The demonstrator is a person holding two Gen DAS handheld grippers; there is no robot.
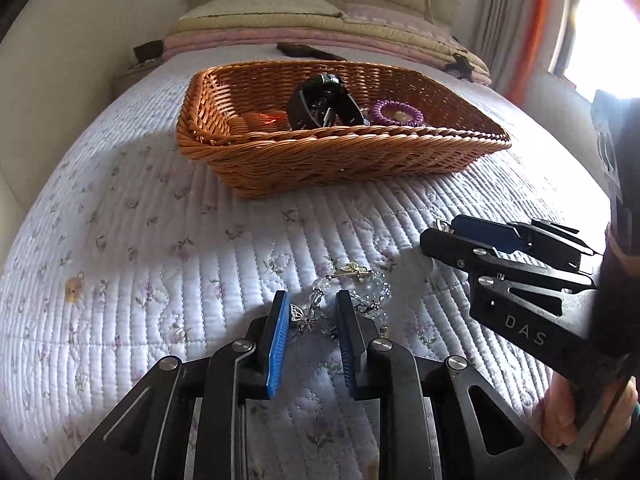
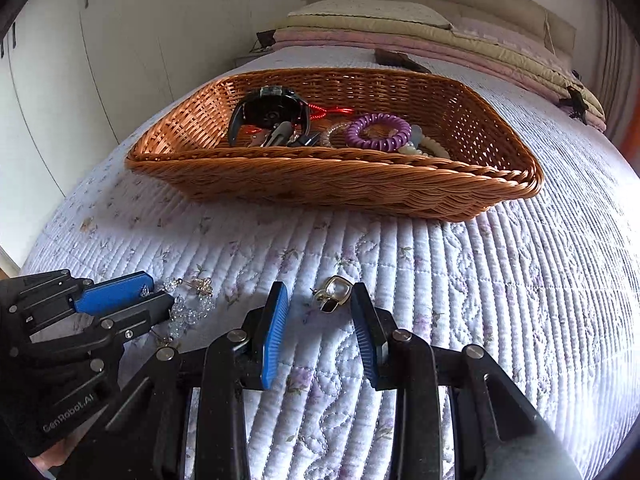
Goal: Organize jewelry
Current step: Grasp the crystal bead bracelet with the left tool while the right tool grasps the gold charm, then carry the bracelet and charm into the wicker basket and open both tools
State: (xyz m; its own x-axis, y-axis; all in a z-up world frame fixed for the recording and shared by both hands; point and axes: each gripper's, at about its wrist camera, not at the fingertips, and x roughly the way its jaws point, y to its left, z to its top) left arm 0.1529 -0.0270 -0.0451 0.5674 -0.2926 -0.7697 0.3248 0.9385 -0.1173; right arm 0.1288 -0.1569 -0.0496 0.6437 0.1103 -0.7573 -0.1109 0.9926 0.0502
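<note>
Left wrist view: left gripper (image 1: 312, 312) is low over the quilted bed cover (image 1: 140, 280) near its front edge, jaws narrow, straddling a clear crystal bead bracelet (image 1: 360, 292) with small butterfly charms. Strands lie between the blue pads (image 1: 278, 340), but a gap shows on either side, so I judge nothing is pinched yet. Right wrist view: right gripper (image 2: 320, 304) is also low, just to the right of the left one, jaws part-open around a gold-framed earring (image 2: 334, 294) lying flat on the cover; the earring sits near the right pad, contact uncertain, not clamped. The wicker basket (image 2: 332, 188) stands further toward the head of the bed, well apart from both pieces, and already holds a black watch (image 2: 272, 114), a purple coil hair tie (image 2: 378, 130) and other small items. Risks, as judgement: the bracelet is loose and heaped, so the pads may catch only one strand and the rest could dangle, snag on the quilt stitching or slip out on the lift. The earring is small and flat; closing off-centre could flick it aside or press it into the soft cover. The two grippers are near each other, so simultaneous lifts may collide.
</note>
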